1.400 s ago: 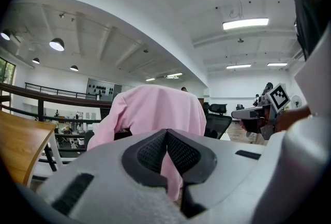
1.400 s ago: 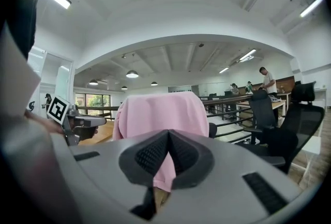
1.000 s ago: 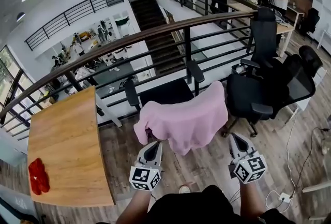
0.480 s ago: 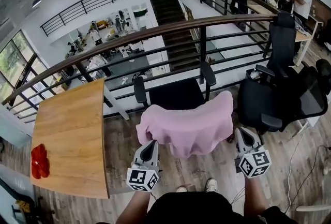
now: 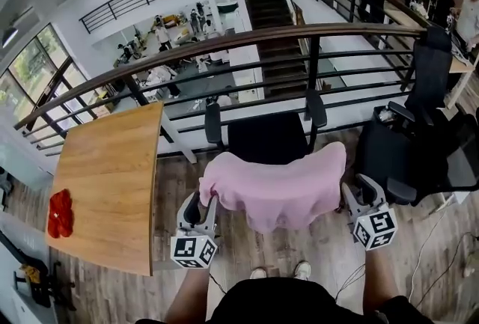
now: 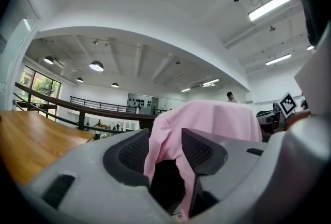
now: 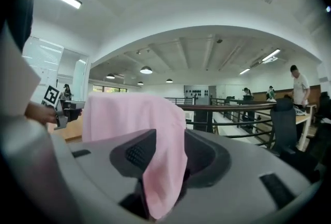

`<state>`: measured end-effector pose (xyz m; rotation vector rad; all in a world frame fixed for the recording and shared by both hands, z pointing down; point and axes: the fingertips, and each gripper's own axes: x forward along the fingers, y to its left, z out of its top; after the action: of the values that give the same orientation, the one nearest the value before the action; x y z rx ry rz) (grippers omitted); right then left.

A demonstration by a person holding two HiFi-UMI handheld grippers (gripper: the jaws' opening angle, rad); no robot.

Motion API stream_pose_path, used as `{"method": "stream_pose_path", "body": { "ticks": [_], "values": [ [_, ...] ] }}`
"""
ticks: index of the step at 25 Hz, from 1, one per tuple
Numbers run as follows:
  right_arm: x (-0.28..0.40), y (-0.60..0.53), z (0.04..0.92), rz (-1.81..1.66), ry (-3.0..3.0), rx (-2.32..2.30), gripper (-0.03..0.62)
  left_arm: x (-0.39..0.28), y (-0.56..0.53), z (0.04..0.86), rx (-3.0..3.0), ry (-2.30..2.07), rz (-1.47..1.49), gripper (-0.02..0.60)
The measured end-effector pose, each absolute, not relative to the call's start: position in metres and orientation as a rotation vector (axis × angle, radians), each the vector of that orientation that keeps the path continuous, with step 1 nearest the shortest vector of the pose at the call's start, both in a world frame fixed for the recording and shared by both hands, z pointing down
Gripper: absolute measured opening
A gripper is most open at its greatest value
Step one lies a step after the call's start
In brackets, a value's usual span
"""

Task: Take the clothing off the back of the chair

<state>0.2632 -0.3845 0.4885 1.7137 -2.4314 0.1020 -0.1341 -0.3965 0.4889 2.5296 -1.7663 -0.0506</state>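
Note:
A pink garment [image 5: 277, 184] hangs spread over the back of a black office chair [image 5: 266, 137], hiding the backrest. My left gripper [image 5: 200, 203] is at the garment's left corner and my right gripper [image 5: 353, 191] at its right corner. In the left gripper view the left gripper's [image 6: 165, 145] jaws are opening, and a loose fold of the garment [image 6: 207, 119] hangs between the parted pads. In the right gripper view the right gripper's [image 7: 165, 153] jaws are opening too. The garment [image 7: 129, 114] droops between them, clear of the left pad.
A wooden table [image 5: 112, 180] with a red object [image 5: 60, 214] stands at the left. A curved railing [image 5: 299, 34] runs behind the chair above a lower floor. More black office chairs [image 5: 419, 143] crowd the right. People stand at desks far back right.
The garment and both grippers have moved forward toward the chair. The grippers have spread outward to the garment's corners, and their jaws have parted.

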Motion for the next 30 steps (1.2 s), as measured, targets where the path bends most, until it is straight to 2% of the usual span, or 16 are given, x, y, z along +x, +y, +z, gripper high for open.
{"method": "stream_pose_path", "body": {
  "ticks": [4, 12, 16, 20, 25, 28, 30],
  "values": [
    [0.259, -0.401, 0.497, 0.106, -2.445, 1.645, 0.214, -0.131, -0.409, 0.486, 2.541, -1.784, -0.041, 0.195],
    [0.253, -0.427, 0.507, 0.179, -2.511, 1.572, 0.373, -0.128, -0.417, 0.511, 2.497, -1.765, 0.131, 0.257],
    [0.254, -0.44, 0.515, 0.239, -2.558, 1.54, 0.467, -0.126, -0.425, 0.522, 2.473, -1.74, 0.132, 0.341],
    [0.252, -0.448, 0.52, 0.272, -2.595, 1.51, 0.516, -0.123, -0.434, 0.529, 2.473, -1.706, 0.159, 0.386],
    [0.245, -0.455, 0.517, 0.295, -2.641, 1.459, 0.501, -0.113, -0.445, 0.528, 2.501, -1.663, 0.189, 0.389],
    [0.238, -0.452, 0.512, 0.258, -2.67, 1.399, 0.37, -0.11, -0.446, 0.524, 2.51, -1.654, 0.192, 0.388],
    [0.233, -0.449, 0.507, 0.205, -2.671, 1.375, 0.326, -0.109, -0.444, 0.521, 2.516, -1.642, 0.203, 0.387]
  ]
}}
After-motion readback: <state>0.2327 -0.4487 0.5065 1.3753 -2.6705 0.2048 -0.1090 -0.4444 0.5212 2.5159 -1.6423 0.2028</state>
